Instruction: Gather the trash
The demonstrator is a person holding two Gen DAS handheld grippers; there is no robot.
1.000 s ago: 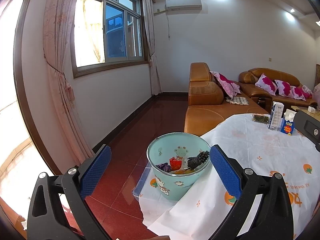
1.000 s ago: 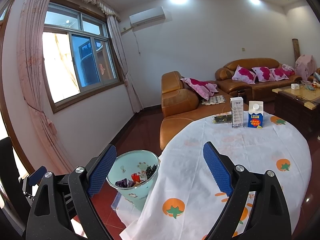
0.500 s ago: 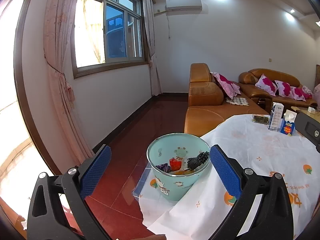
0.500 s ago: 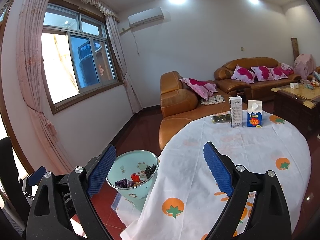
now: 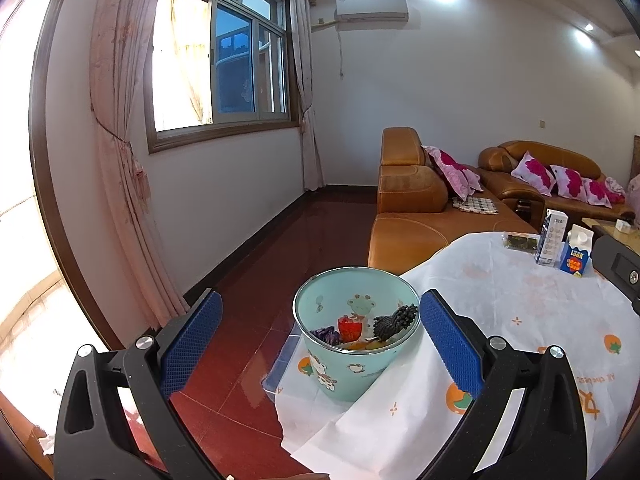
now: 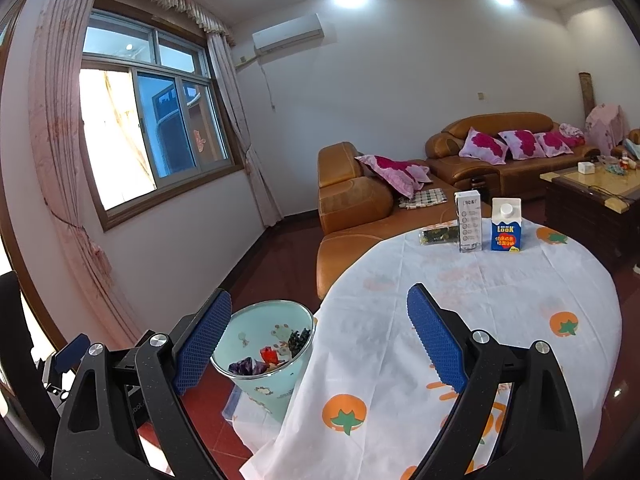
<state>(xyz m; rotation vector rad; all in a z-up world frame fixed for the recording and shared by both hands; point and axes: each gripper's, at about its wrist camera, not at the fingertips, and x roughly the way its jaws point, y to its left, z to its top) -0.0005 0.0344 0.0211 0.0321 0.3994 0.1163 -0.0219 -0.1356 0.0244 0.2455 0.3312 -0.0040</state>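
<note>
A light-blue trash bin (image 5: 352, 364) with cartoon prints stands beside the table, holding several scraps; it also shows in the right wrist view (image 6: 264, 376). On the far side of the table stand a white carton (image 6: 469, 221), a blue milk carton (image 6: 506, 225) and a dark flat wrapper (image 6: 438, 236). These also show in the left wrist view: white carton (image 5: 551, 237), blue carton (image 5: 576, 257), wrapper (image 5: 520, 241). My left gripper (image 5: 318, 340) is open and empty, in front of the bin. My right gripper (image 6: 320, 340) is open and empty above the table's near edge.
The round table (image 6: 500, 300) has a white cloth with orange prints. Orange leather sofas (image 6: 360, 208) with pink cushions stand behind it. A dark coffee table (image 6: 592, 196) is at the right. The floor (image 5: 248, 320) is red tile.
</note>
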